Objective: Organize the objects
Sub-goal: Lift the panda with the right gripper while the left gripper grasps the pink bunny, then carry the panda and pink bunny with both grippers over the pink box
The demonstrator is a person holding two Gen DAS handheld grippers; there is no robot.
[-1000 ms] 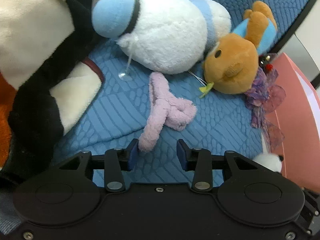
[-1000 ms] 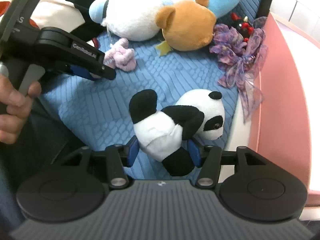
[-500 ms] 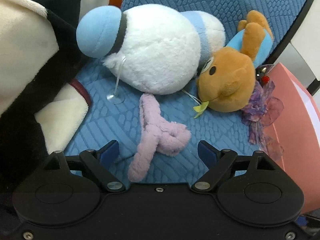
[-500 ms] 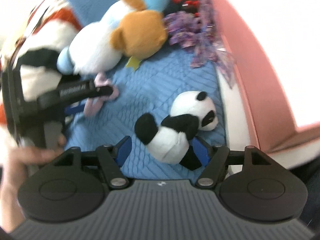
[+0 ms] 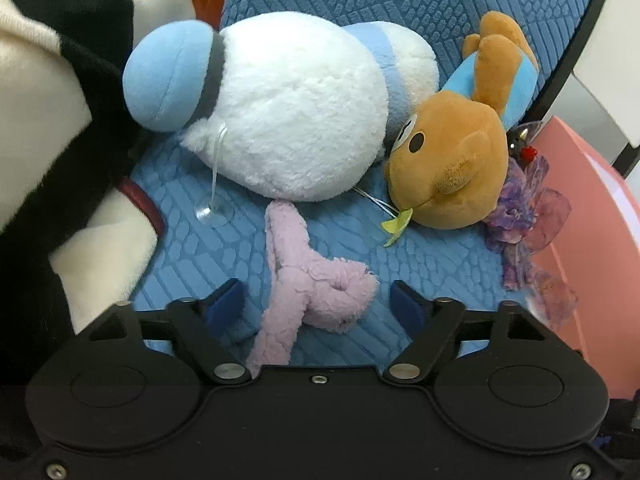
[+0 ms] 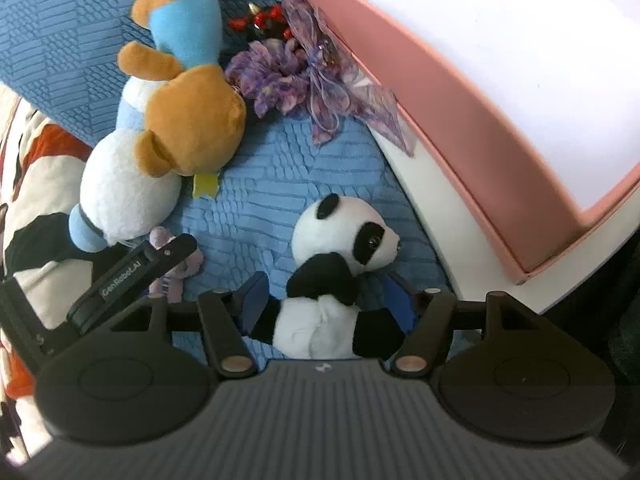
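A small pink plush piece (image 5: 312, 284) lies on the blue seat cushion (image 5: 420, 256) between the spread fingers of my left gripper (image 5: 318, 300), which is open around it. My right gripper (image 6: 328, 300) has its fingers on either side of a panda plush (image 6: 340, 276), which stays upright between them. The left gripper's finger (image 6: 160, 260) and the pink piece (image 6: 176, 276) also show at the left of the right wrist view. A white and light-blue plush (image 5: 288, 120) and a brown bear plush (image 5: 452, 168) lie further back.
A big black, cream and orange plush (image 5: 52, 152) fills the left side. A purple ribbon flower (image 5: 524, 216) lies by the pink box (image 6: 480, 120) at the right. Red beads (image 6: 264, 20) sit behind the flower.
My left gripper opened wide and moved forward, so the pink piece now lies between its fingers. My right gripper lifted and turned with the panda, nearer the pink box.
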